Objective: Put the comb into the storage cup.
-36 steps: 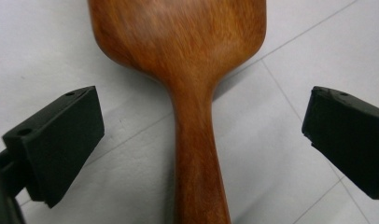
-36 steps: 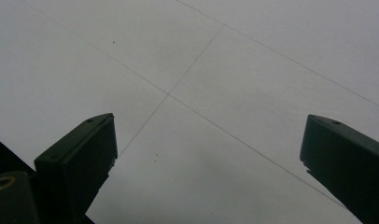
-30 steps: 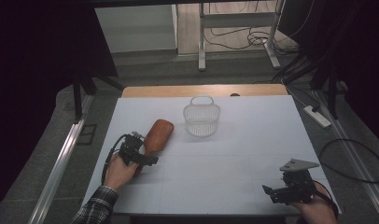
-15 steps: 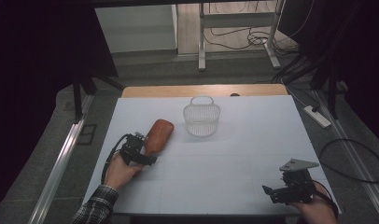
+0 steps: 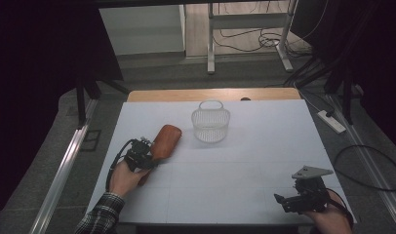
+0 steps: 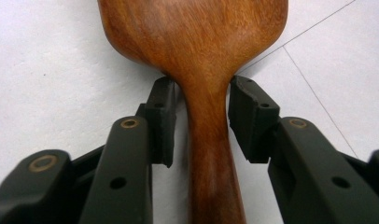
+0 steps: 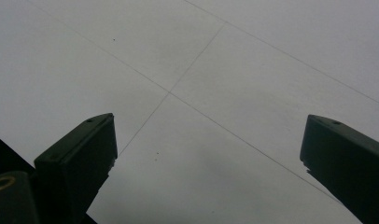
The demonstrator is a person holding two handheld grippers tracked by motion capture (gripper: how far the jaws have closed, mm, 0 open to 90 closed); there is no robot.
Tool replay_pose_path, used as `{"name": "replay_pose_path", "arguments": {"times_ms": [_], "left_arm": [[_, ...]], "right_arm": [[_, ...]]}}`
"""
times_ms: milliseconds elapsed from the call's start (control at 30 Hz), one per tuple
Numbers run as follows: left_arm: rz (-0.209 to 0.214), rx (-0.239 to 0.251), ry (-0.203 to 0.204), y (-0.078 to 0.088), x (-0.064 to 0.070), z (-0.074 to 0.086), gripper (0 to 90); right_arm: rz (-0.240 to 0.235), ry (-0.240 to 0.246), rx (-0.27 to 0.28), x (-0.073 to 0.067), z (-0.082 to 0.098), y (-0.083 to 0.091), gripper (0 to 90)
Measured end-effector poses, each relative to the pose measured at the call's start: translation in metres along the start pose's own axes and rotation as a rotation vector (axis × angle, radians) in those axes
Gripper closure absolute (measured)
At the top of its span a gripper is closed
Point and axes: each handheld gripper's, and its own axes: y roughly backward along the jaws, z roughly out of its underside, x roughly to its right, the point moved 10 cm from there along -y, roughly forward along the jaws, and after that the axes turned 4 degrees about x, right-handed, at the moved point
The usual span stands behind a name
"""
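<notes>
Closing lately, left tongs point(image 6: 201, 116) straddle the wooden spatula point(image 6: 201, 60) handle, narrowly apart; right tongs point(image 7: 208, 163) gape.

Wooden spatula point(image 5: 163, 142): reddish-brown, visible grain, broad rounded blade, narrow handle. Lies flat on white table surface, left of centre in high view, blade toward upper right, handle toward lower left. In left gripper view point(image 6: 201, 70) blade fills top centre, handle runs down to bottom edge.
</notes>
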Motion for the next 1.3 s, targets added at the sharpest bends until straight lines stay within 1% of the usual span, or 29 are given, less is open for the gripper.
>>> {"name": "replay_pose_path", "arguments": {"times_ms": [100, 200, 333, 433, 467, 567, 600, 667, 700, 767, 833, 867, 900, 1033, 1233, 1300], "left_arm": [[-0.011, -0.007, -0.007, -0.001, 0.0, 0.0, 64.7], [-0.006, -0.005, 0.004, -0.001, -0.001, 0.001, 66.9], [0.015, 0.005, 0.026, -0.001, -0.003, 0.002, 70.5], [0.04, 0.017, 0.045, -0.001, -0.004, 0.002, 71.1], [0.041, 0.02, 0.048, -0.001, -0.004, 0.002, 71.2], [0.036, 0.028, 0.04, 0.0, -0.004, 0.002, 71.4], [0.041, 0.039, 0.043, 0.0, -0.004, 0.001, 71.4], [0.049, 0.043, 0.047, 0.0, -0.004, 0.001, 71.4], [0.065, 0.051, 0.06, 0.001, -0.005, 0.001, 71.5], [0.07, 0.057, 0.065, 0.002, -0.005, 0.001, 71.5], [0.069, 0.063, 0.062, 0.003, -0.006, 0.001, 71.4], [0.058, 0.073, 0.045, 0.004, -0.007, 0.0, 71.4], [0.057, 0.078, 0.04, 0.005, -0.006, 0.0, 71.4], [0.067, 0.115, 0.041, 0.01, -0.007, -0.003, 71.5], [0.072, 0.144, 0.033, 0.017, -0.006, -0.004, 71.4], [0.074, 0.154, 0.023, 0.019, -0.005, -0.004, 71.4]], "right_arm": [[-0.001, 0.0, -0.001, 0.0, 0.0, 0.0, 3.9], [-0.003, 0.001, -0.002, 0.0, 0.0, 0.0, 3.9], [-0.003, 0.0, -0.002, 0.0, 0.0, 0.0, 3.9], [-0.003, 0.001, -0.001, 0.0, 0.0, 0.0, 3.9], [-0.003, 0.0, -0.001, 0.0, 0.0, 0.0, 3.9], [-0.004, 0.0, -0.001, 0.0, 0.0, 0.0, 3.9], [-0.003, 0.0, -0.001, 0.0, 0.0, 0.0, 3.9], [-0.004, 0.001, -0.001, 0.0, 0.0, 0.0, 3.9], [-0.004, 0.001, -0.001, 0.0, 0.0, 0.0, 3.9], [-0.003, 0.001, 0.001, 0.0, 0.0, 0.0, 3.9], [-0.003, 0.001, 0.001, 0.0, 0.0, 0.0, 4.0], [-0.003, 0.001, 0.001, 0.0, 0.0, 0.0, 4.0], [-0.003, 0.001, 0.002, 0.0, 0.0, 0.0, 4.0], [-0.002, 0.001, 0.004, 0.0, 0.0, 0.0, 4.0], [0.0, 0.0, 0.006, 0.0, 0.0, 0.001, 4.0], [-0.001, 0.002, 0.008, 0.0, -0.001, 0.001, 4.0]]}}
